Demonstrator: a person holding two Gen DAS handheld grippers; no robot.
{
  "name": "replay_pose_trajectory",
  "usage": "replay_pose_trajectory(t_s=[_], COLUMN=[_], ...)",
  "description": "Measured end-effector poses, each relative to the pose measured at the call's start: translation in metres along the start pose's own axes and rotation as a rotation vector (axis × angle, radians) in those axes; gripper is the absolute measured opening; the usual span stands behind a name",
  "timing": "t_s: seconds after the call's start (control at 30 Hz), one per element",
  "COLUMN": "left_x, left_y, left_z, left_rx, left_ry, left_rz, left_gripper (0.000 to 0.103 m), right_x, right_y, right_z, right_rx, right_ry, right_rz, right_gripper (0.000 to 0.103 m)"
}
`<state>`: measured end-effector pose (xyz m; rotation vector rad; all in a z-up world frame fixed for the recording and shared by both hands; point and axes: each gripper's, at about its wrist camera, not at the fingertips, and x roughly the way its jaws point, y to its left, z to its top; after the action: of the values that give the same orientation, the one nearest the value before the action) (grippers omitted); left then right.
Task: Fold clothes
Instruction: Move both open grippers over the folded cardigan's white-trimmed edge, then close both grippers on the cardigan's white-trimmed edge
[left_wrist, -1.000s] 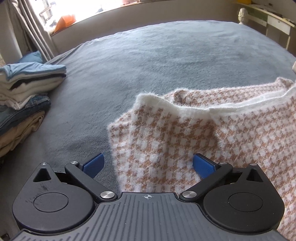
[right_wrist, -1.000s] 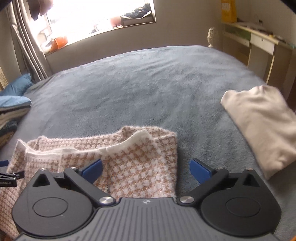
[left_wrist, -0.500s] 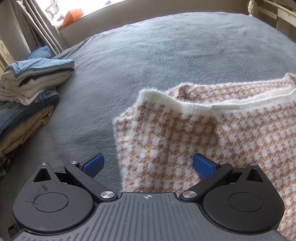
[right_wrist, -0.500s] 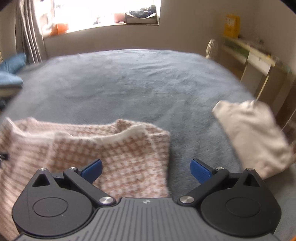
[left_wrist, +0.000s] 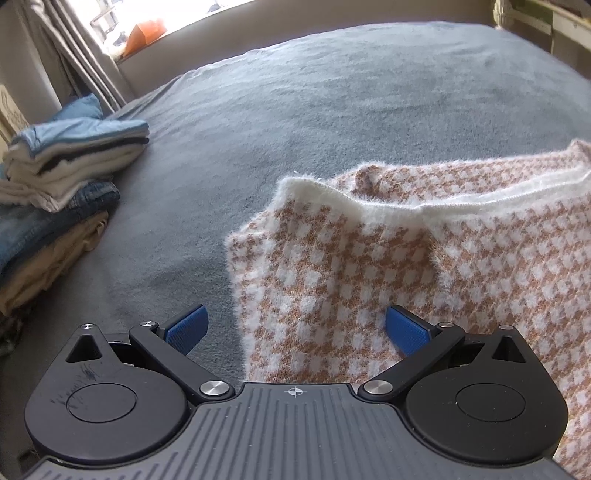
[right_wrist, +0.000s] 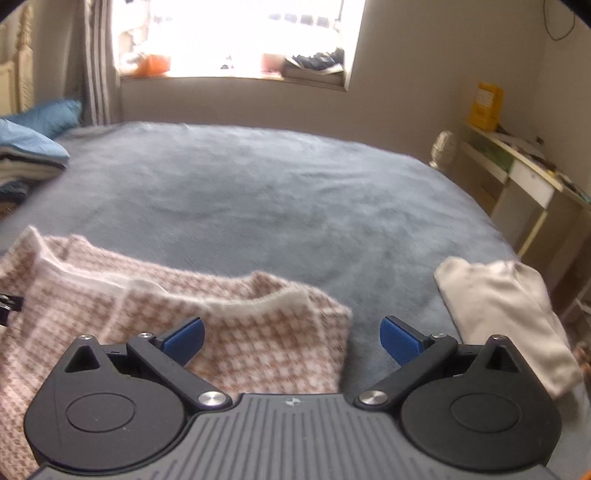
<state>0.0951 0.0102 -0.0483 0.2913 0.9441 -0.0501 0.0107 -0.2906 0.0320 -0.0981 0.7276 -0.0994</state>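
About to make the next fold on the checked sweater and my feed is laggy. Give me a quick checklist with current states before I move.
1. Left gripper jaws open, empty: ok.
2. Right gripper jaws open, empty: ok.
3. Fuzzy tan-and-white houndstooth sweater lying flat on the grey-blue bedspread: not ok, white ribbed edge is rumpled.
4. Stack of folded clothes apart from the sweater: ok.
5. Cream folded garment apart from the sweater: ok.
6. Sweater's near hem: cannot tell, hidden.

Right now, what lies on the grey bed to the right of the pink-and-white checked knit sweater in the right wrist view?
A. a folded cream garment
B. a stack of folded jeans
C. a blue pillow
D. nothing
A: a folded cream garment lies right of the pink-and-white checked knit sweater, apart from it on the grey bed.
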Motion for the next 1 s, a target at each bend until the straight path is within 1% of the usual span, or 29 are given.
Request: replay_pose_trajectory(t_s=[0.07, 0.17, 0.2, 0.27, 0.37, 0.47, 0.5, 0.53, 0.6, 0.63, 0.77, 0.87, 1.0], left_x=[-0.002, -0.011, -0.013, -0.014, -0.012, -0.007, -0.005, -0.003, -0.001, 0.0, 0.006, 0.009, 0.015], left_y=[0.005, 0.007, 0.007, 0.011, 0.019, 0.026, 0.028, 0.03, 0.034, 0.035, 0.038, 0.043, 0.048], left_z=[-0.001, -0.004, -0.005, -0.004, -0.003, -0.002, -0.001, 0.001, 0.003, 0.004, 0.005, 0.004, 0.004], left_rx=[-0.015, 0.006, 0.019, 0.025, 0.007, -0.001, -0.002, -0.004, -0.003, 0.0, 0.025, 0.029, 0.02], left_ry=[-0.025, -0.129, -0.164, -0.193, -0.227, -0.253, -0.254, -0.253, -0.253, -0.254, -0.247, -0.247, -0.24], left_rz=[-0.008, 0.031, 0.029, -0.023, -0.124, -0.193, -0.215, -0.24, -0.287, -0.304, -0.336, -0.366, -0.397], left_gripper=[0.103, 0.103, 0.103, 0.103, 0.101, 0.089, 0.075, 0.064, 0.061, 0.057, 0.046, 0.042, 0.041], right_x=[0.0, 0.006, 0.008, 0.013, 0.022, 0.031, 0.033, 0.035, 0.04, 0.042, 0.05, 0.058, 0.075], right_y=[0.0, -0.005, -0.008, -0.016, -0.028, -0.035, -0.036, -0.038, -0.041, -0.042, -0.049, -0.052, -0.055], right_z=[0.002, 0.002, 0.002, 0.0, -0.002, -0.003, -0.003, -0.003, -0.003, -0.002, -0.001, -0.001, -0.001], right_rx=[-0.003, -0.007, 0.003, 0.033, 0.078, 0.093, 0.091, 0.09, 0.086, 0.082, 0.074, 0.065, 0.074], right_ry=[-0.01, -0.005, -0.004, -0.001, 0.009, 0.022, 0.027, 0.031, 0.039, 0.043, 0.063, 0.085, 0.122], right_rz=[0.013, 0.026, 0.039, 0.088, 0.156, 0.218, 0.241, 0.26, 0.285, 0.292, 0.321, 0.347, 0.364], right_gripper=[0.103, 0.103, 0.103, 0.103, 0.103, 0.099, 0.098, 0.098, 0.094, 0.09, 0.081, 0.074, 0.071])
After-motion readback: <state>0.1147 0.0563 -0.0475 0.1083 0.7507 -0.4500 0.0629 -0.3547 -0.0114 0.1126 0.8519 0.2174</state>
